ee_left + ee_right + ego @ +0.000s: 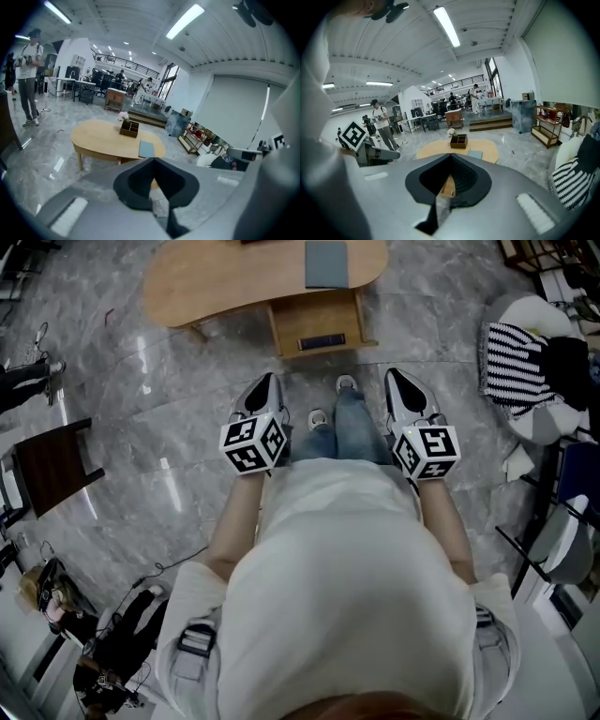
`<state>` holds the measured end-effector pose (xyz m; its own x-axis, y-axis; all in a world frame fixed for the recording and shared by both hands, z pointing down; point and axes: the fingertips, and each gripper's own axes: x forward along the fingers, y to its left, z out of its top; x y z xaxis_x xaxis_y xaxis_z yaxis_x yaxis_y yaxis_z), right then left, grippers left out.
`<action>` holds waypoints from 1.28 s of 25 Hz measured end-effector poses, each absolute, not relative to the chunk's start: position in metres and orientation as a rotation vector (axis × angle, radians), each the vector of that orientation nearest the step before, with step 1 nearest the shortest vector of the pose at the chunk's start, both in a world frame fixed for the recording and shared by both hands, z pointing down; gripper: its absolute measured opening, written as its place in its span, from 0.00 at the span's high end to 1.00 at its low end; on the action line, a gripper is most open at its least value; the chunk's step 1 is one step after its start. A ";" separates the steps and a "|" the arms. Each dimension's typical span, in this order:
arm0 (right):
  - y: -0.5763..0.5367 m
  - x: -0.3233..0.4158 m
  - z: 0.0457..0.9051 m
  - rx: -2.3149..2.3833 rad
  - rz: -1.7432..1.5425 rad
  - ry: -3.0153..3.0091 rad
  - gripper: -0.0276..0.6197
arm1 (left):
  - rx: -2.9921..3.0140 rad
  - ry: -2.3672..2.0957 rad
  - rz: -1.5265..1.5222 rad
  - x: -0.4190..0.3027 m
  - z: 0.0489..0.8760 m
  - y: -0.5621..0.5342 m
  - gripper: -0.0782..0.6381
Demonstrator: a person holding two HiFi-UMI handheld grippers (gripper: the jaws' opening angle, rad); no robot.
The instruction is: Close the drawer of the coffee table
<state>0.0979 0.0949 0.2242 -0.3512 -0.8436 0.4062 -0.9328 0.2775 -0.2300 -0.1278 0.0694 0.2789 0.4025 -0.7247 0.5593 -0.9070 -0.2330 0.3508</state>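
The oval wooden coffee table (216, 277) stands ahead of me on the marble floor. Its drawer (319, 326) is pulled out toward me, with a dark handle on its front. On the tabletop lies a grey-blue pad (325, 263), and a small wooden box with flowers (129, 127) stands there too. My left gripper (272, 381) and right gripper (394, 376) hover side by side short of the drawer, apart from it. Both are shut and hold nothing. The table (105, 140) lies beyond the left jaws. The drawer (447, 185) shows through the gap under the right jaws.
My legs and shoes (345, 385) stand between the grippers and the drawer. A dark chair (52, 465) is at the left, and a striped cushion on a white seat (516, 357) at the right. A person (28, 70) stands far off to the left. Cables lie at lower left.
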 end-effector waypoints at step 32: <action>-0.030 0.155 0.487 1.377 0.835 -2.111 0.95 | 1.822 -1.329 0.657 -0.137 0.523 -0.011 0.89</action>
<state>0.1548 -0.0301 0.4868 -0.3772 -0.6299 0.6789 -0.9239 0.3069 -0.2286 -0.1369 -0.0109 0.5229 0.3224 -0.5477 0.7721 -0.9460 -0.1574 0.2834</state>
